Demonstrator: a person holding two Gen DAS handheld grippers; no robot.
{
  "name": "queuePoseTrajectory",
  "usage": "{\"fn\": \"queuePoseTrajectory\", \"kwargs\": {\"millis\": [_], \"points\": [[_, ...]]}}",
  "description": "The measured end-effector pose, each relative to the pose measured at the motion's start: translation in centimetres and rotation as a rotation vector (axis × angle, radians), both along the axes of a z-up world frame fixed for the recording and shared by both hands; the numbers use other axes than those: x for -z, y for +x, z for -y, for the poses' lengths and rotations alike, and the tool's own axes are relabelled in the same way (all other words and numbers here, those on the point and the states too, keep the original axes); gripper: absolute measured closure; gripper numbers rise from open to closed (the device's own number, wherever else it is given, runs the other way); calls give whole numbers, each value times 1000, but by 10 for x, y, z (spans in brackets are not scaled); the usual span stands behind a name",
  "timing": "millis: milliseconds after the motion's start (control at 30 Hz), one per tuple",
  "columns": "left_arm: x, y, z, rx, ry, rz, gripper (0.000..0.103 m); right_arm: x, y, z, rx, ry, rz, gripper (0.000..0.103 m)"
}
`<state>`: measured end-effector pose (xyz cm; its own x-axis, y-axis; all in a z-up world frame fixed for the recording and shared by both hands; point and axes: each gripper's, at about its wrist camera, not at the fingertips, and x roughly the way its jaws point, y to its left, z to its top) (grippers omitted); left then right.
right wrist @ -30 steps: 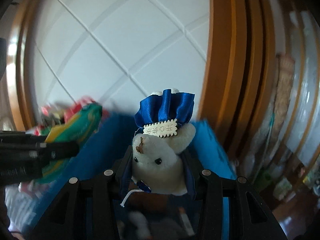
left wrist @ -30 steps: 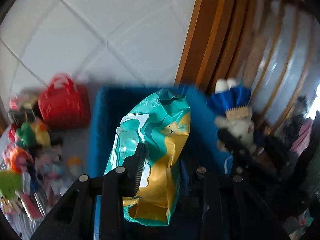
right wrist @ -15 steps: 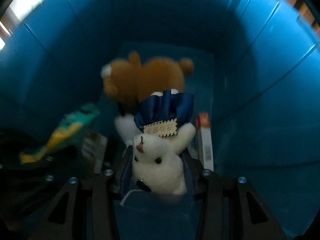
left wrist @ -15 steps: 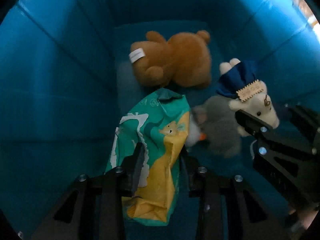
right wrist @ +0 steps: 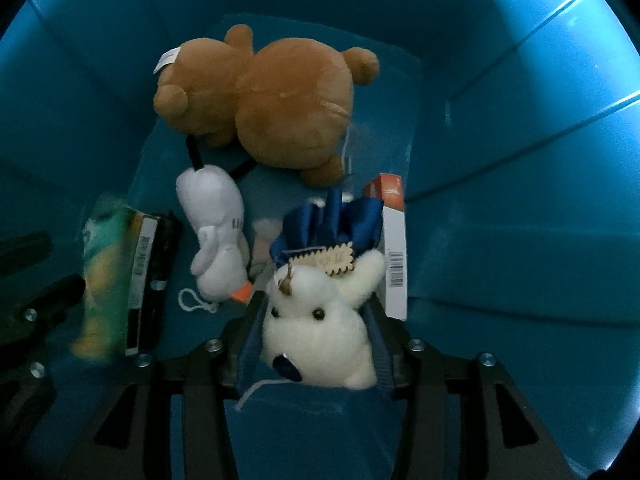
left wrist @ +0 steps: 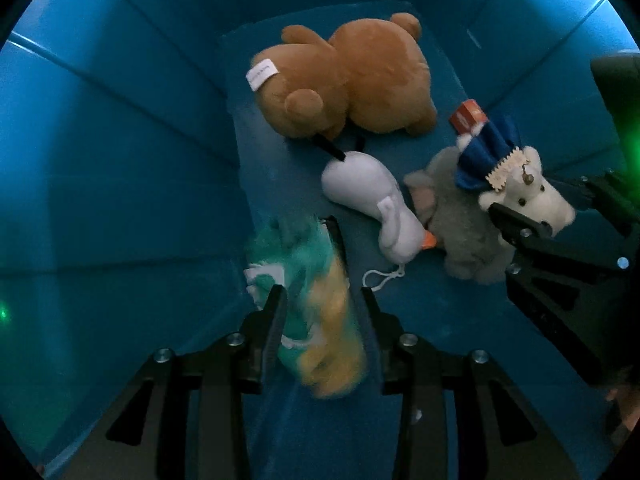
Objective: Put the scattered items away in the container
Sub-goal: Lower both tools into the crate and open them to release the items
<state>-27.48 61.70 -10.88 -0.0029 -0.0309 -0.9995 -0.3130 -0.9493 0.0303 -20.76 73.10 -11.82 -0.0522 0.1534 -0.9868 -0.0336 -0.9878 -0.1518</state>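
Observation:
Both grippers reach down inside the blue container (left wrist: 120,152). My left gripper (left wrist: 320,300) has its jaws spread, and the green and yellow snack bag (left wrist: 316,304) is blurred between them, slipping down. The bag also shows in the right wrist view (right wrist: 104,276). My right gripper (right wrist: 316,312) is shut on a white plush animal with a blue satin hat (right wrist: 320,312). It also shows in the left wrist view (left wrist: 524,196), just above the other toys.
On the container floor lie a brown teddy bear (left wrist: 352,80), a white plush duck (left wrist: 376,204), a grey plush (left wrist: 460,224), an orange and white box (right wrist: 394,248) and a dark flat pack (right wrist: 154,280). The blue walls (right wrist: 520,160) close in on all sides.
Both grippers have gone deeper into the container. My left gripper's jaws have opened and the snack bag is dropping. The right gripper still grips the white plush.

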Motion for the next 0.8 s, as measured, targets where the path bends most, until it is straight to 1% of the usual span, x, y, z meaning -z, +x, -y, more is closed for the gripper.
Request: {"fn": "queuePoseTrajectory", "kwargs": {"millis": [33, 67, 100, 133, 167, 200, 233, 333, 367, 400, 433, 567, 600, 633, 733, 800], "points": [[-1, 0, 0, 0, -2, -2, 67, -1, 0, -2, 6, 6, -2, 48], [1, -2, 0, -1, -3, -2, 64, -3, 0, -3, 13, 14, -6, 44], [1, -3, 1, -3, -5, -3, 61, -4, 0, -5, 17, 15, -10, 43], [2, -4, 1, -4, -6, -5, 50, -5, 0, -6, 19, 14, -13, 41], [1, -5, 1, -5, -6, -12, 40, -6, 0, -6, 21, 16, -15, 33], [-1, -5, 1, -5, -3, -22, 38, -7, -1, -6, 23, 18, -16, 28], [-2, -5, 1, -5, -1, -31, 36, -8, -2, -7, 23, 20, -18, 17], [-2, -6, 0, -6, -1, -36, 36, -6, -3, -3, 24, 23, -22, 13], [-2, -6, 0, -7, -3, -35, 36, -5, -4, -4, 29, 22, -16, 6], [-3, -5, 0, -7, -2, -36, 36, -3, -4, -4, 33, 24, -11, 2], [-5, -5, 0, -7, 1, -37, 36, 2, -4, -3, 38, 28, -8, 0], [-8, -5, 2, -18, 7, -42, 36, 11, -9, -14, 64, 36, 11, 0], [-9, -5, 3, -22, 5, -43, 34, 12, -9, -14, 67, 32, 17, 0], [0, -7, 4, -22, 5, -45, 32, 12, -9, -14, 67, 26, 23, 0], [1, -10, 3, -19, 33, -61, 31, 10, -10, -13, 57, 14, 16, 0], [-6, -11, 2, -16, 65, -85, 31, 6, -11, -13, 52, 16, -3, 0]]}}
